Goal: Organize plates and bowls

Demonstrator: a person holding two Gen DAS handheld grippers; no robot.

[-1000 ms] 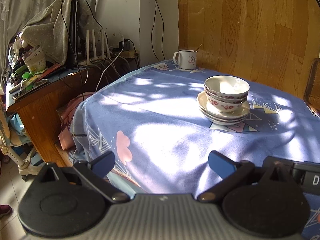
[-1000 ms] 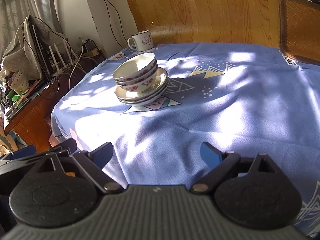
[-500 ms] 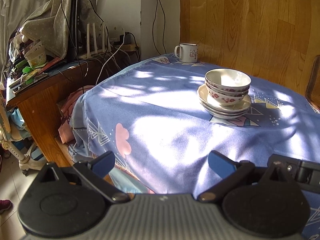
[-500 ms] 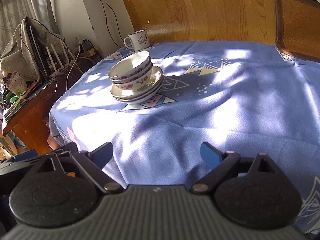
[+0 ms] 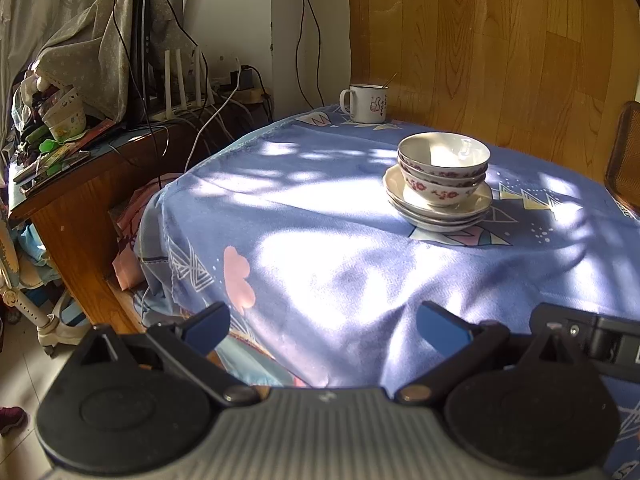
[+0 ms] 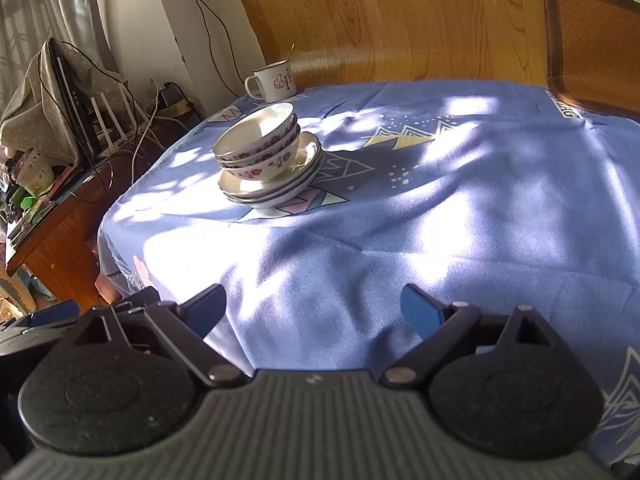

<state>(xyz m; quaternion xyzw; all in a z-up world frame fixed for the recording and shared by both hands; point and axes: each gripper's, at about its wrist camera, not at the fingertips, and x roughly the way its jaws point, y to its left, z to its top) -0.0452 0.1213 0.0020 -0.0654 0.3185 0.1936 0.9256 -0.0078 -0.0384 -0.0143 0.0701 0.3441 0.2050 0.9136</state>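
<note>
Three nested white bowls [image 5: 443,168] [image 6: 260,146] with red flower bands sit on a stack of white plates [image 5: 438,211] [image 6: 276,192] on the blue tablecloth. In the left wrist view my left gripper [image 5: 326,328] stands open near the table's front edge, well short of the stack. Across the cloth, the right gripper [image 6: 314,312] is open too, with nothing between its blue-tipped fingers; the stack lies far ahead, to its left. Part of the right gripper's body [image 5: 592,340] shows at the right of the left wrist view.
A white enamel mug [image 5: 366,103] [image 6: 274,82] with a spoon stands at the table's back by the wood-panel wall. A cluttered wooden desk [image 5: 80,184] with a router and cables is at the left. A woven chair back [image 6: 592,44] rises at the right.
Both grippers have drawn back a little from the stack and the views tilted slightly. The bowls and plates have not moved. Both grippers stay open.
</note>
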